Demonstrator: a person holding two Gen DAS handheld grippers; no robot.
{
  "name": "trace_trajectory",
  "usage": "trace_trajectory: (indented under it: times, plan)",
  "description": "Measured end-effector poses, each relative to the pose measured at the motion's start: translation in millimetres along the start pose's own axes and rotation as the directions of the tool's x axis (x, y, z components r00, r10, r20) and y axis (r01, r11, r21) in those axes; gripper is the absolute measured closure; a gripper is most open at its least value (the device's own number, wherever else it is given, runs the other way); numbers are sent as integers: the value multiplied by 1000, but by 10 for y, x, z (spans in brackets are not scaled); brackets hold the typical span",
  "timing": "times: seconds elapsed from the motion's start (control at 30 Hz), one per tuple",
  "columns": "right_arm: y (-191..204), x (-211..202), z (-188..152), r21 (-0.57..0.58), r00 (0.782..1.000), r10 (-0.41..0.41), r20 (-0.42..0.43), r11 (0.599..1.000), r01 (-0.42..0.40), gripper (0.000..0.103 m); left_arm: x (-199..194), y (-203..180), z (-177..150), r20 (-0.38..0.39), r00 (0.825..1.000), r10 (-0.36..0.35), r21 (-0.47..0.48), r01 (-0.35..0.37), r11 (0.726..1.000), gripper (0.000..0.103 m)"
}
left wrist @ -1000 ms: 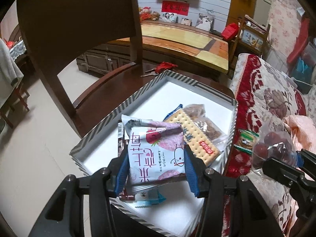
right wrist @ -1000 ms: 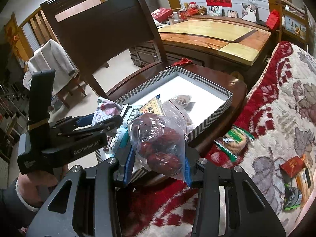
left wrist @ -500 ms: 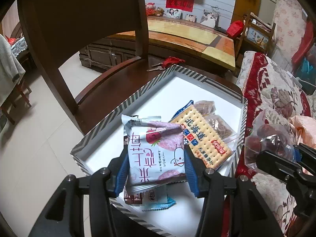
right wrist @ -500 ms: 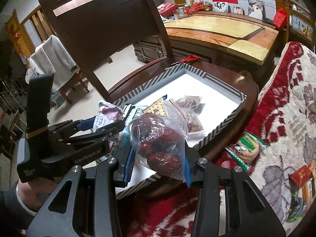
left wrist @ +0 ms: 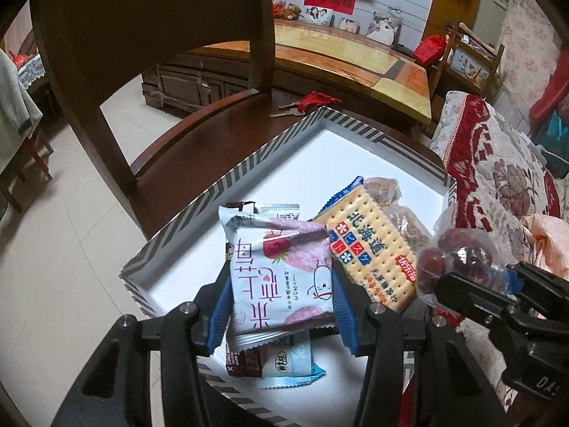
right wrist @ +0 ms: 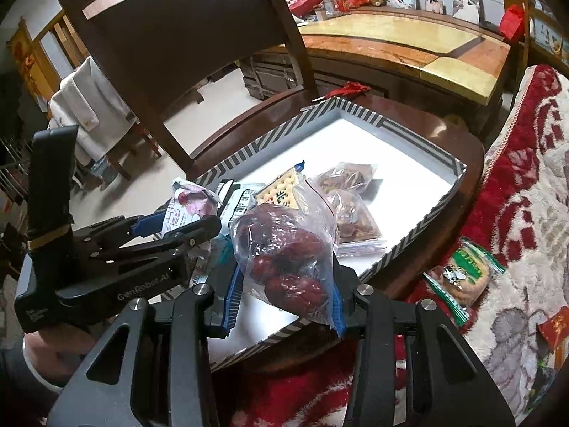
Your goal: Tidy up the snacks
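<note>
A white box with a striped rim (left wrist: 249,167) (right wrist: 359,112) sits on a dark wooden chair seat. Inside lie a cracker packet (left wrist: 370,245) (right wrist: 281,188), clear bags of brown snacks (left wrist: 405,224) (right wrist: 352,213) and small packets (left wrist: 281,359). My left gripper (left wrist: 281,302) (right wrist: 170,224) is shut on a white and pink snack packet (left wrist: 281,270) (right wrist: 190,203) above the box's near left part. My right gripper (right wrist: 284,299) (left wrist: 473,284) is shut on a clear bag of red dates (right wrist: 284,256) (left wrist: 455,256), hanging over the box's near edge.
The chair back (right wrist: 185,35) rises behind the box. A sofa with a red floral cover (right wrist: 515,195) lies to the right, with a green packet (right wrist: 462,277) and a red packet (right wrist: 554,323) on it. A red tassel with keys (left wrist: 316,99) lies beyond the box.
Both grippers have come nearer and lower over the box, each still holding its packet. The things inside the box have not moved.
</note>
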State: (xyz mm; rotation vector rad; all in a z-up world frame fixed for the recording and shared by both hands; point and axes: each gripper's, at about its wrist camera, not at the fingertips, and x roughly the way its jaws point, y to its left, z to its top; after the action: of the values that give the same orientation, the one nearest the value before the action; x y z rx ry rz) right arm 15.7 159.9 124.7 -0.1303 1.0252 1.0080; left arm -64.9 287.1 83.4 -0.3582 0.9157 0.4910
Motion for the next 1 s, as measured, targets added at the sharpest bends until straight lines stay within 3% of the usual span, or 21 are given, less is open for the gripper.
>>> trace_trajectory:
  times: [0.4,0.77,1.0]
  plan:
    - [19,296,19,-6,999,8,-47,1000,-8,64,135,39,-4,-32,999,0,-6,0,1000,50]
    - [-23,575,240,-32,996,-68,-52,997,66,64,263,-8,44,-52,998,19,-3,-19,1000,50]
    - [-35,544,126,27,998,28,-64,999,-27,61,305,30,23,-71,997,43,-15,-44,999,45]
